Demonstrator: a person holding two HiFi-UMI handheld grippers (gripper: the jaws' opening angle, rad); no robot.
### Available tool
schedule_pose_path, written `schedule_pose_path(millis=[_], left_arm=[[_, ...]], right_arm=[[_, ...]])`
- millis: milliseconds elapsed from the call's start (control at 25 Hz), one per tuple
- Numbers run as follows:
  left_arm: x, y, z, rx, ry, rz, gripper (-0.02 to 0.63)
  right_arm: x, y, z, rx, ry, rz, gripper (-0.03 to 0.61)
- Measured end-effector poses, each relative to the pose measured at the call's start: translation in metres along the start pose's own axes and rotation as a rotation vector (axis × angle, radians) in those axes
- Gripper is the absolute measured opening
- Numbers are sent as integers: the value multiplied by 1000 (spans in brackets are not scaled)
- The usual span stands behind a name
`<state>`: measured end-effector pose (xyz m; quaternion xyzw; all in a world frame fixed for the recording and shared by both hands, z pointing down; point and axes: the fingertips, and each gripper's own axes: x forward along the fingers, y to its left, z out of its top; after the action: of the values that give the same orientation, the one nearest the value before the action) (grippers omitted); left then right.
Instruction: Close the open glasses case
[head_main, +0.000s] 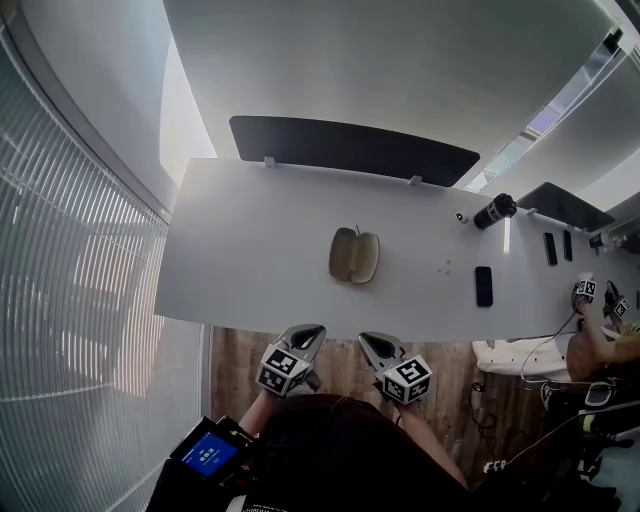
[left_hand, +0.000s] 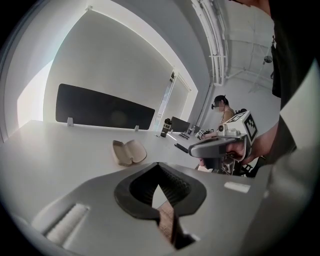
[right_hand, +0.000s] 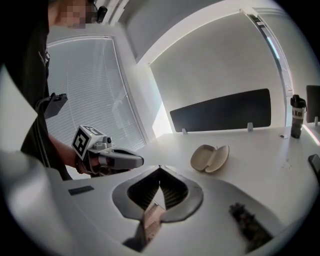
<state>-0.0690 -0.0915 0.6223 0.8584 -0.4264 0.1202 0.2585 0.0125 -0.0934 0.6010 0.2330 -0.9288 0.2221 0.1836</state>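
Note:
An open beige glasses case (head_main: 354, 256) lies with both halves flat near the middle of the white table (head_main: 250, 260); nothing shows inside it. The case appears ahead in the left gripper view (left_hand: 129, 151) and in the right gripper view (right_hand: 210, 158). My left gripper (head_main: 311, 333) and right gripper (head_main: 369, 342) hover side by side just off the table's front edge, well short of the case. Both point toward the table with jaws shut and empty. The left gripper's (left_hand: 159, 165) and the right gripper's (right_hand: 160, 168) tips meet in their own views.
A black bottle (head_main: 494, 211) and a dark phone (head_main: 484, 285) sit to the right of the case. A dark divider panel (head_main: 350, 148) runs along the table's far edge. Another person's hands (head_main: 590, 295) work at the far right. Window blinds (head_main: 70, 280) fill the left.

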Motion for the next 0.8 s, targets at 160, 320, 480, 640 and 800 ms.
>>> schedule_pose_path(millis=[160, 320, 480, 640, 800], left_arm=[[-2, 23, -9, 7, 31, -38, 6], [1, 45, -9, 15, 44, -57, 6], [9, 57, -9, -8, 50, -44, 6], [25, 61, -4, -22, 48, -47, 6], [47, 70, 4, -31, 54, -38, 6]], right_arm=[[24, -3, 11, 20, -3, -21, 5], [41, -8, 10, 36, 15, -45, 5], [38, -20, 4, 53, 34, -75, 5], [41, -45, 6, 96, 30, -102, 5], [51, -69, 12, 89, 31, -92, 5]])
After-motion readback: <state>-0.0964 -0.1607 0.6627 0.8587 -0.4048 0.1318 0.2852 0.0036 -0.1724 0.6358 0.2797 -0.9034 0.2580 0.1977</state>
